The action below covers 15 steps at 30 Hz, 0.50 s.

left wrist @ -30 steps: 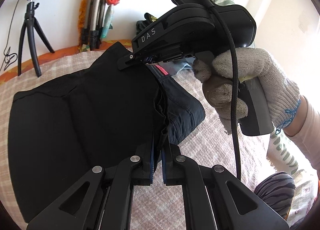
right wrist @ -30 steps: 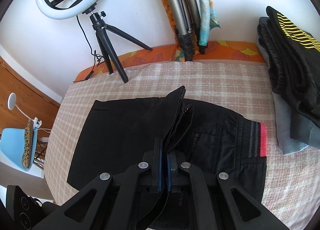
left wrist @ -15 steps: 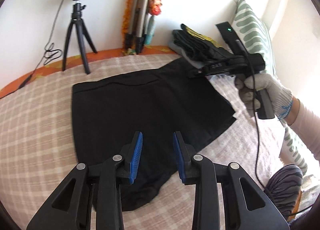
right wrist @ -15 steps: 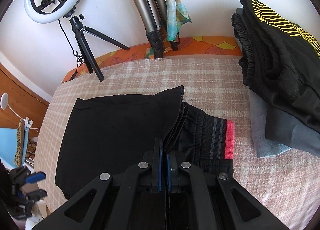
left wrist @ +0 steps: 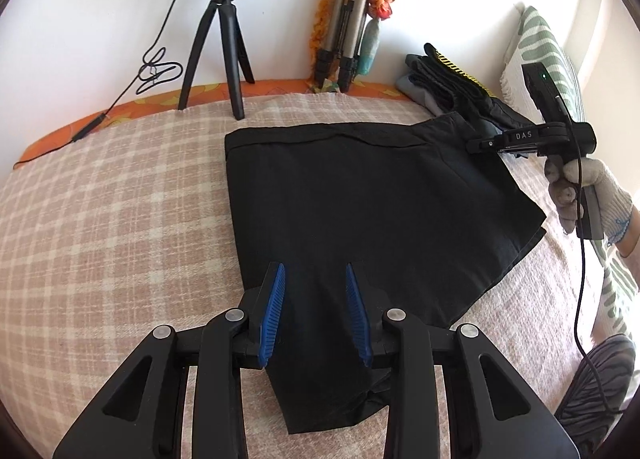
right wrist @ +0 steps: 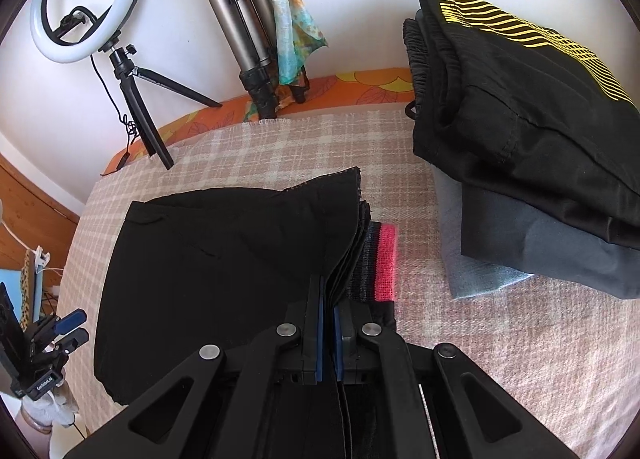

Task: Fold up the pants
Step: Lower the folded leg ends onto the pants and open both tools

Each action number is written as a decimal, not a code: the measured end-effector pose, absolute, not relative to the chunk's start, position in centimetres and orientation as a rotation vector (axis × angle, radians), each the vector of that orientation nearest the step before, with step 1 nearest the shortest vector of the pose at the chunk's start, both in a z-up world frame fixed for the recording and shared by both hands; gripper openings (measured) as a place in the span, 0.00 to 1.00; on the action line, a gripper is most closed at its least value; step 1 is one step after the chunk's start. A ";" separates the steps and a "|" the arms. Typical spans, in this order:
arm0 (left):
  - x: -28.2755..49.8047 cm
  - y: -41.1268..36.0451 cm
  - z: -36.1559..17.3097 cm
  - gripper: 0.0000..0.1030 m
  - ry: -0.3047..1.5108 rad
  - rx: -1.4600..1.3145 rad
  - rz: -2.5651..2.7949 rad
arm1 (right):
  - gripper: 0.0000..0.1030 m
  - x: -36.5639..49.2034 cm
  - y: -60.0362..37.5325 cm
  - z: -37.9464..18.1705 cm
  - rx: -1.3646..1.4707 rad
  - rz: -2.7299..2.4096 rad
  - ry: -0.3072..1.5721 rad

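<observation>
Meanwhile left tongs point(left wrist: 314, 299) gape wide above black pants point(left wrist: 360, 211); right tongs point(right wrist: 328, 329) pinch their layered edge, long axis running left-right.

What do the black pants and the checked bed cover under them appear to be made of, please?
Black pants: apparently a thin, matte woven fabric; it lies flat with crisp edges, and the right claw pinches several thin layers. The striped grey-and-pink waistband looks like ribbed knit elastic. Checked bed cover: seemingly a coarse woven textile, with visible weave texture.
</observation>
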<state>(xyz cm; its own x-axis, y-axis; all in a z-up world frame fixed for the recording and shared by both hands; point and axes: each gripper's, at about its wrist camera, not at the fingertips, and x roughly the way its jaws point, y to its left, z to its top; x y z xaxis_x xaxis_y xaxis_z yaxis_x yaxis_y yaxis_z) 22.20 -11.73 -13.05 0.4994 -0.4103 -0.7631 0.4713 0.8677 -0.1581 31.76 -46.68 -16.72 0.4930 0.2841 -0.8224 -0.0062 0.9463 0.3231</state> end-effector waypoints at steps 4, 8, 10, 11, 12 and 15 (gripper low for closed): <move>22.2 -12.7 -14.2 0.29 0.912 0.152 -0.519 | 0.01 32.1 -46.3 -17.0 0.257 0.174 1.055; 22.4 -12.5 -15.7 0.29 0.951 0.167 -0.507 | 0.07 32.1 -46.3 -17.3 0.218 0.151 1.053; 22.4 -12.4 -16.0 0.29 0.955 0.165 -0.509 | 0.21 31.8 -46.5 -16.8 0.190 0.113 1.041; 22.3 -12.4 -16.0 0.29 0.955 0.164 -0.510 | 0.27 31.5 -46.6 -16.5 0.172 0.089 1.027; 22.4 -12.4 -16.0 0.29 0.955 0.163 -0.512 | 0.28 31.1 -46.7 -16.0 0.158 0.076 1.008; 22.4 -12.3 -16.2 0.29 0.955 0.158 -0.515 | 0.31 30.0 -46.2 -14.3 0.129 0.078 0.935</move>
<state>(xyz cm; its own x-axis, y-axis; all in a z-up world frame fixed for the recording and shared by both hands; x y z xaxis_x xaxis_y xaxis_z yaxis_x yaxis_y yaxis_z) 22.44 -12.35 -16.18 0.4681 -0.3493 -0.8117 0.4859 0.8690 -0.0937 29.99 -46.20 -14.28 0.5918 0.1231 -0.7967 -0.0111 0.9894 0.1446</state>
